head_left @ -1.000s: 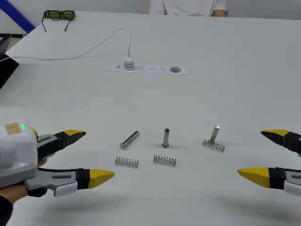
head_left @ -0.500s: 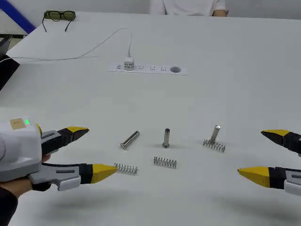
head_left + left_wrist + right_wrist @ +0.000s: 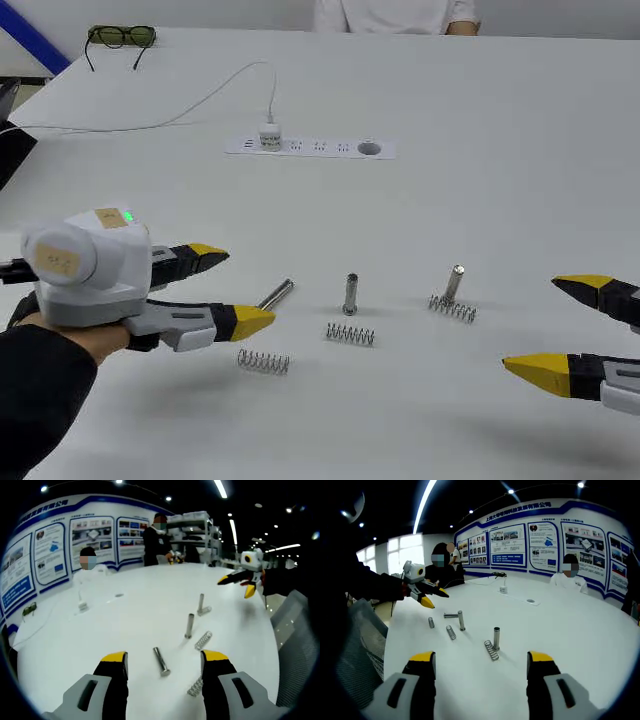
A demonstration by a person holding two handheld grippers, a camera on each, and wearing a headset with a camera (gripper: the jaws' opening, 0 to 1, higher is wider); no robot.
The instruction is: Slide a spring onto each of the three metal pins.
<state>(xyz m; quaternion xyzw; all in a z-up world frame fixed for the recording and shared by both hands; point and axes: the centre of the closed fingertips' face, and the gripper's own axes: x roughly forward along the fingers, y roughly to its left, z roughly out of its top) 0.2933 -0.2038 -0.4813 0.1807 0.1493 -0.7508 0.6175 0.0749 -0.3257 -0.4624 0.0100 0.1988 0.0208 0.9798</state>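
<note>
A white table [image 3: 500,150] with a row of parts across the middle of the frame. The left pin [image 3: 277,293] lies flat; the middle pin [image 3: 350,293] and right pin [image 3: 453,283] stand upright. The left gripper [image 3: 245,288] enters from the left, jaws spread wide, its tips just beside the lying pin. The left spring [image 3: 263,362] lies just below its lower tip. In the left gripper view that pin sits between the jaws. The right gripper [image 3: 530,324], at the lower right edge, is also spread, well apart from the right spring [image 3: 452,309].
</note>
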